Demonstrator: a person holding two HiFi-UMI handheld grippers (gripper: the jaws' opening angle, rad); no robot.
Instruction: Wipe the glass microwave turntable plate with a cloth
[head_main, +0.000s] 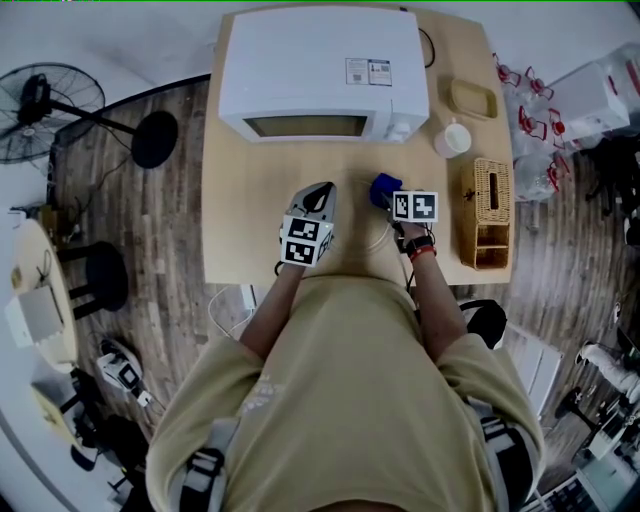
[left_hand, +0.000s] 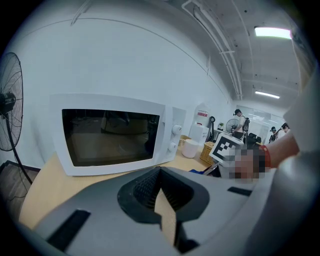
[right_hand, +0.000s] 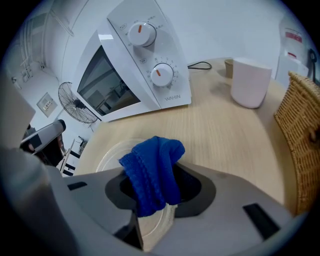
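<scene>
The clear glass turntable plate (right_hand: 111, 153) lies flat on the wooden table (head_main: 250, 230) in front of the white microwave (head_main: 322, 70). My right gripper (right_hand: 155, 189) hangs just above the plate's near right part, shut on a bunched blue cloth (right_hand: 152, 172). The cloth (head_main: 382, 187) shows as a blue lump at the gripper's front in the head view. My left gripper (head_main: 322, 192) is to the left of the right one, pointing at the microwave door (left_hand: 111, 136). Its jaws meet at the tips with nothing between them (left_hand: 160, 175).
The microwave door is closed. A white mug (right_hand: 251, 82) stands right of the microwave, with a wicker basket (right_hand: 304, 130) at the table's right edge and a small tan dish (head_main: 472, 98) behind. A standing fan (head_main: 45, 105) is on the floor to the left.
</scene>
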